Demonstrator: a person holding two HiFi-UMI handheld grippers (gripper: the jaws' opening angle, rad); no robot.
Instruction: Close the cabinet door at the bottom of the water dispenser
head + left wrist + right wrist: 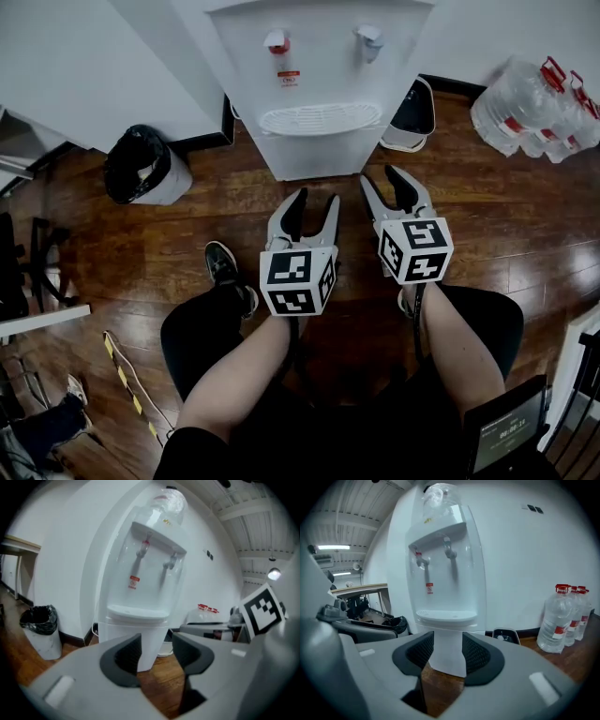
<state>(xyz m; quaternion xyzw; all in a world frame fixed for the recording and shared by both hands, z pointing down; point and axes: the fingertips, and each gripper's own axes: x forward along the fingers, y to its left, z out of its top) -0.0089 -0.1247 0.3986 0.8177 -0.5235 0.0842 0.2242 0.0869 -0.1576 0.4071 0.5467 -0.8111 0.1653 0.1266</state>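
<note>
Head view. White water dispenser (319, 84) stands against a white wall on a dark wooden floor (187, 225). It has a red tap (277, 41) and a pale tap (368, 39) above a drip tray (321, 118). The cabinet door (319, 159) is the lower front panel under the tray and looks flush with the body. A bin with a black liner (142, 167) sits to the left, and water bottles (534, 108) lie to the right by the wall. The person crouches in front with knees apart. The left gripper (314, 199) and right gripper (384, 180) are side by side, both pointed at the dispenser's base and both short of it. The left gripper's marker cube (298, 279) faces up at the camera.

Left gripper view. The dark jaw pads stand apart with nothing gripped. The gap frames bare floor and the lower right corner of the dispenser, some way off. The bin is at the left. The other gripper's cube shows at the right edge.

Right gripper view. These jaws are parted too, fingers released, empty. The dispenser's lower cabinet sits centred in the gap, well beyond the tips, and its front reads as one plain white face. The bottles stand at the right, upright from this angle, and a desk (361, 590) is at the left.
</note>
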